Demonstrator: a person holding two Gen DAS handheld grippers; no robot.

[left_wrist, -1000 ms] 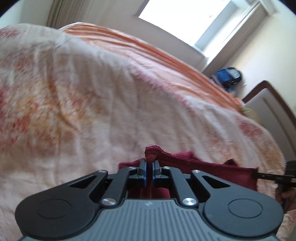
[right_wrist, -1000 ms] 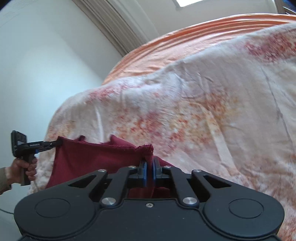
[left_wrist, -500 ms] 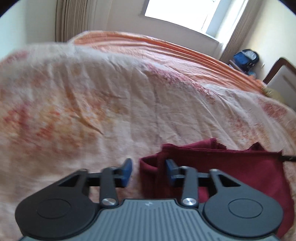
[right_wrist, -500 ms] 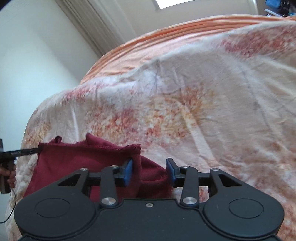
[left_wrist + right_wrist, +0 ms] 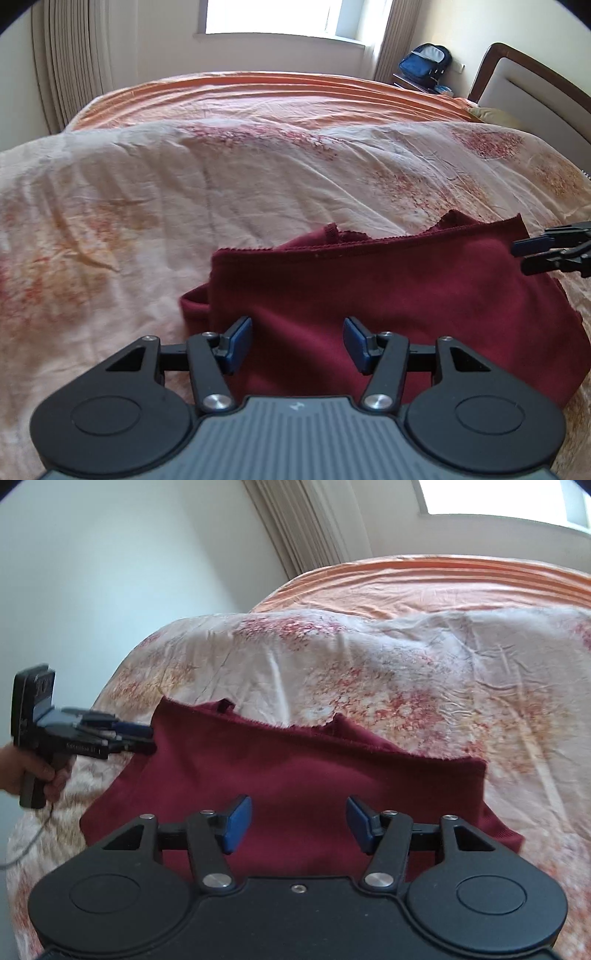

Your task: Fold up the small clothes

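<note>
A dark red garment [image 5: 388,295] lies folded on the flowered bedspread [image 5: 147,221], its top hem running across. My left gripper [image 5: 298,345] hovers over the garment's near left part. Its jaws are opening and its blue pads [image 5: 240,343] press on nothing. In the right wrist view the garment [image 5: 295,775] spreads below my right gripper [image 5: 298,823], whose jaws are also opening, with only cloth behind them. The left gripper [image 5: 142,736], held by a hand [image 5: 33,771], shows at the garment's left corner. The right gripper [image 5: 524,253] shows at the garment's right edge.
The bed carries an orange sheet [image 5: 277,96] beyond the bedspread. A headboard [image 5: 535,85] stands at the right, with a blue bag [image 5: 424,62] by the window [image 5: 277,18]. Curtains [image 5: 66,74] hang at the left. A cable [image 5: 26,845] trails from the left gripper.
Both grippers were shut on the garment's top hem. They have let go, opened wide and drawn back and a little up. The garment now lies flat and folded.
</note>
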